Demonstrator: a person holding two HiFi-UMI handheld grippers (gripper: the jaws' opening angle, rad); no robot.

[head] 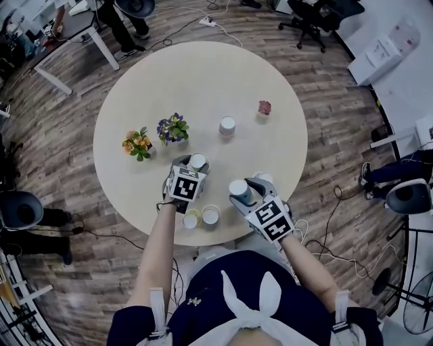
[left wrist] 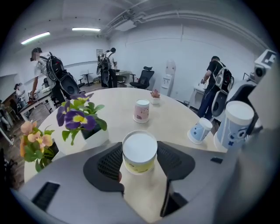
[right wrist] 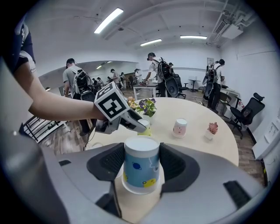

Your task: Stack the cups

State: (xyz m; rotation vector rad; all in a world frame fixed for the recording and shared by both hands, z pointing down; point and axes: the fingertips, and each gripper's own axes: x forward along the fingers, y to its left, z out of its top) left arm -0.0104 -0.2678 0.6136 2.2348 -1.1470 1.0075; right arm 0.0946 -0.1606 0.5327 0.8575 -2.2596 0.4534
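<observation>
My right gripper [right wrist: 141, 159] grips the blue cup [right wrist: 141, 170] at the table's [head: 203, 88] near edge. My left gripper's [left wrist: 139, 151] jaws flank the yellow cup [left wrist: 140, 165] there, not yet squeezing. Closing off-centre could tip or crush it.

I'm standing in an open-plan office that doubles as a test lab. A wood-plank floor [head: 61, 203] runs under the round pale table [head: 203, 74] in front of me, and a power strip [head: 208, 21] lies on it past the table's far edge. A black swivel chair [head: 314, 17] sits at the far right and a white desk [head: 78, 27] at the far left. A water dispenser [left wrist: 168, 78] stands against the far white wall. Strip lights [right wrist: 108, 19] and bare ducts [left wrist: 144, 17] run overhead. People wearing backpack rigs [left wrist: 52, 74] stand around the room.
</observation>
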